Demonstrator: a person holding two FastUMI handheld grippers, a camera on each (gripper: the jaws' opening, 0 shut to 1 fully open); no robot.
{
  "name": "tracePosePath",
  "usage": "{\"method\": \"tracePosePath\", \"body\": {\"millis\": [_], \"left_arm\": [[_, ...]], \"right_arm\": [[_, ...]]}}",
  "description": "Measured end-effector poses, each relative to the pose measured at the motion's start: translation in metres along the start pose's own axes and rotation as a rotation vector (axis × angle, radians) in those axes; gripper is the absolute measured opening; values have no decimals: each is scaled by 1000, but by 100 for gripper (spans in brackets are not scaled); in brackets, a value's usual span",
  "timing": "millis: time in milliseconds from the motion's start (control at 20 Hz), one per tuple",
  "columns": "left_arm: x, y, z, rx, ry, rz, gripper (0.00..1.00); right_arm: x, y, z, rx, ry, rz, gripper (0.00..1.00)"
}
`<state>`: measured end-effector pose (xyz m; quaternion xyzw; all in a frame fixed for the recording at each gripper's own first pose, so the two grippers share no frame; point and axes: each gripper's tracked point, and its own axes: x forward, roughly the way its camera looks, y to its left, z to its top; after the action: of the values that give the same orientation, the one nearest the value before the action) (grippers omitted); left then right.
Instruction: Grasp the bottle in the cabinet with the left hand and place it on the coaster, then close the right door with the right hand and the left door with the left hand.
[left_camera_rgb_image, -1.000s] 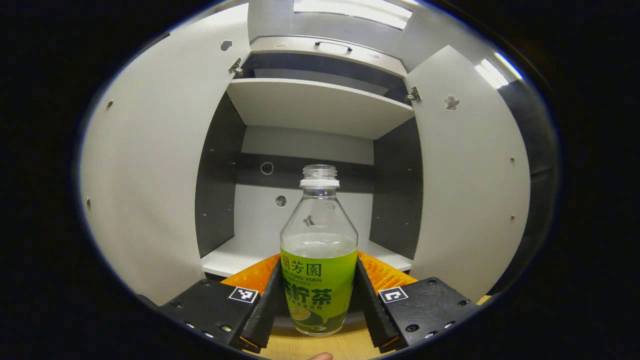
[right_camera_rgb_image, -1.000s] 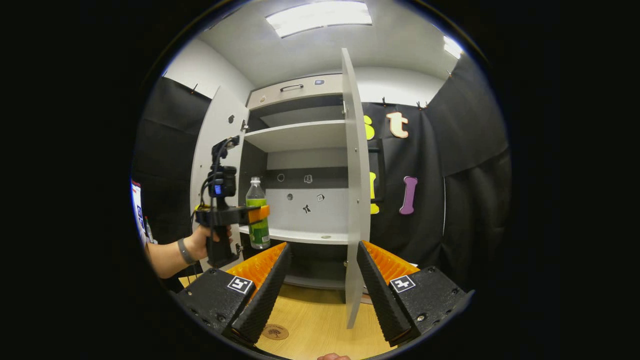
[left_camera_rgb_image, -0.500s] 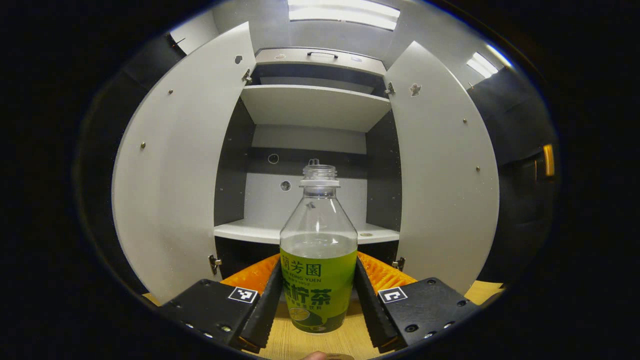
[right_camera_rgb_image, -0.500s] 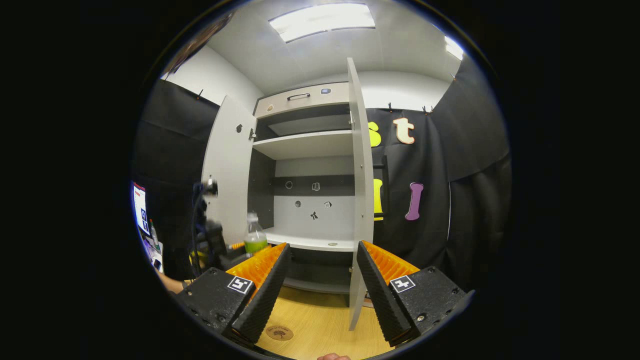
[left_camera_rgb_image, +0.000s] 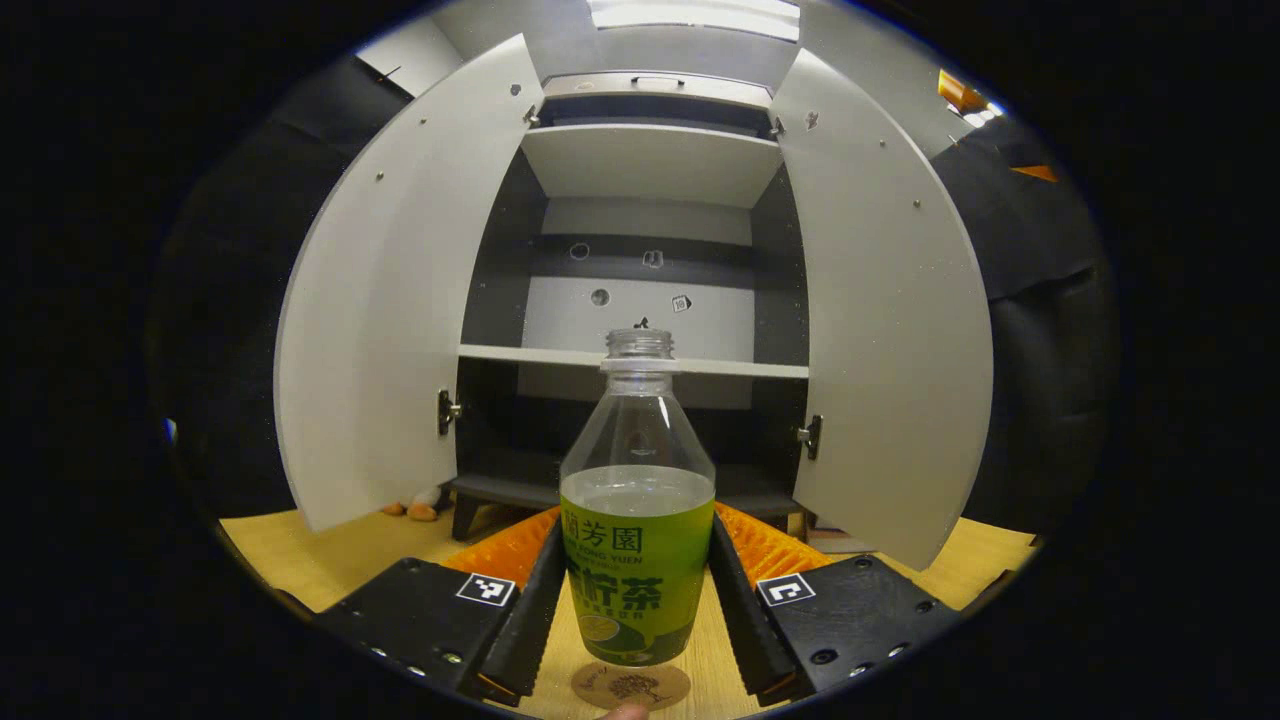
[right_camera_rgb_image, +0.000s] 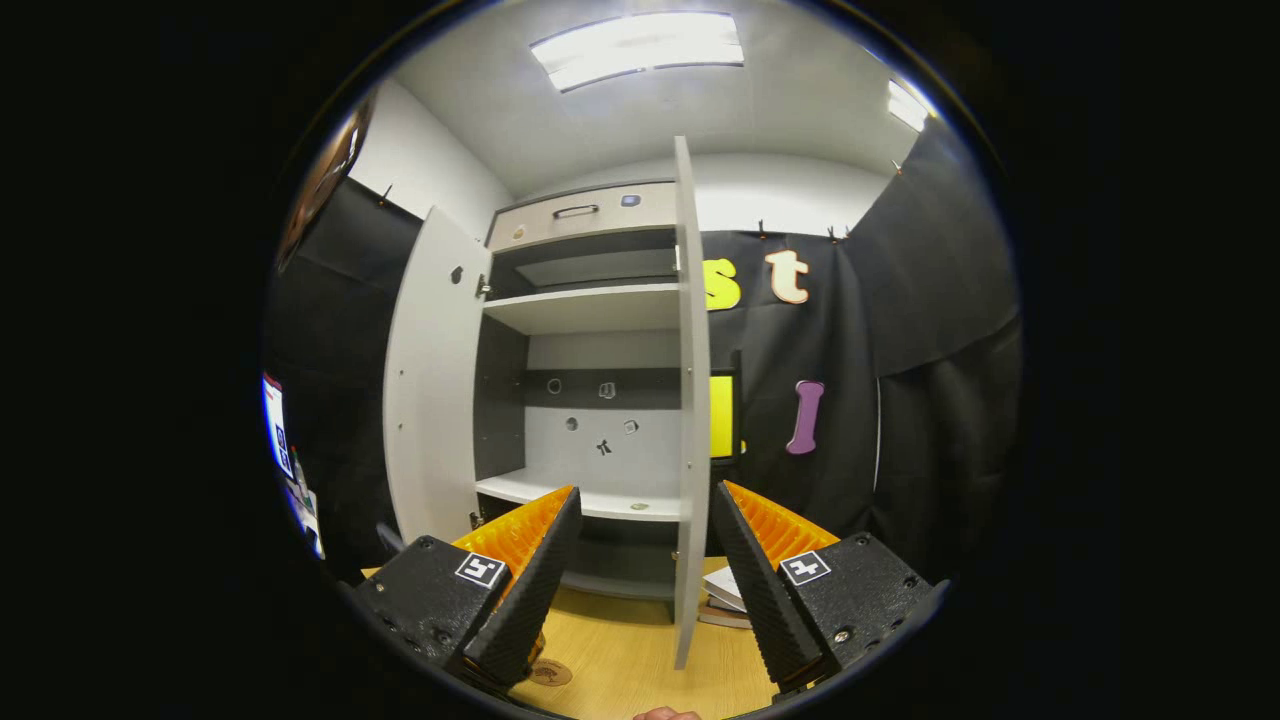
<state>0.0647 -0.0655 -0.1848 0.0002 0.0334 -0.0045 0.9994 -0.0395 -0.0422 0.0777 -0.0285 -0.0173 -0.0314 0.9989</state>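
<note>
My left gripper (left_camera_rgb_image: 637, 590) is shut on a clear uncapped bottle (left_camera_rgb_image: 637, 520) with a green label and green drink. The bottle hangs upright just above a round brown coaster (left_camera_rgb_image: 632, 687) on the wooden table. Behind it stands the cabinet with its left door (left_camera_rgb_image: 385, 310) and right door (left_camera_rgb_image: 880, 320) both swung wide. In the right gripper view, my right gripper (right_camera_rgb_image: 640, 575) is open with nothing between its fingers. It faces the thin edge of the right door (right_camera_rgb_image: 686, 420), the left door (right_camera_rgb_image: 430, 400) further left. The coaster (right_camera_rgb_image: 550, 673) peeks out low beside its left finger.
The wooden tabletop (left_camera_rgb_image: 310, 550) runs in front of the cabinet. A grey shelf (right_camera_rgb_image: 560, 490) crosses the cabinet's middle, another shelf (left_camera_rgb_image: 650, 165) above. A small stack of books (right_camera_rgb_image: 725, 590) lies by the right door's foot. A screen (right_camera_rgb_image: 278, 425) glows at the far left.
My left gripper has drawn back and down from the cabinet with the bottle, bringing it low over the coaster. In the right gripper view, the left hand and bottle have dropped from sight.
</note>
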Motion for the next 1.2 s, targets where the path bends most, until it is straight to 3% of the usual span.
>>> {"method": "tracePosePath", "body": {"millis": [150,300,850,1050,1100,1200], "left_arm": [[3,5,-39,3,58,38,73],[2,2,-63,10,87,19,73],[2,-8,-78,48,77,-25,74],[1,-7,-73,56,80,-34,79],[1,-5,-71,56,82,-33,88],[-1,-4,-66,50,81,-33,92]], "right_arm": [[1,-8,2,-29,5,-23,82],[4,-12,0,-44,19,-35,82],[12,-7,-13,-33,60,-35,82],[12,-10,-17,-25,69,-43,82],[11,-10,-17,-24,72,-41,82],[10,-9,-19,-26,75,-37,82]]}}
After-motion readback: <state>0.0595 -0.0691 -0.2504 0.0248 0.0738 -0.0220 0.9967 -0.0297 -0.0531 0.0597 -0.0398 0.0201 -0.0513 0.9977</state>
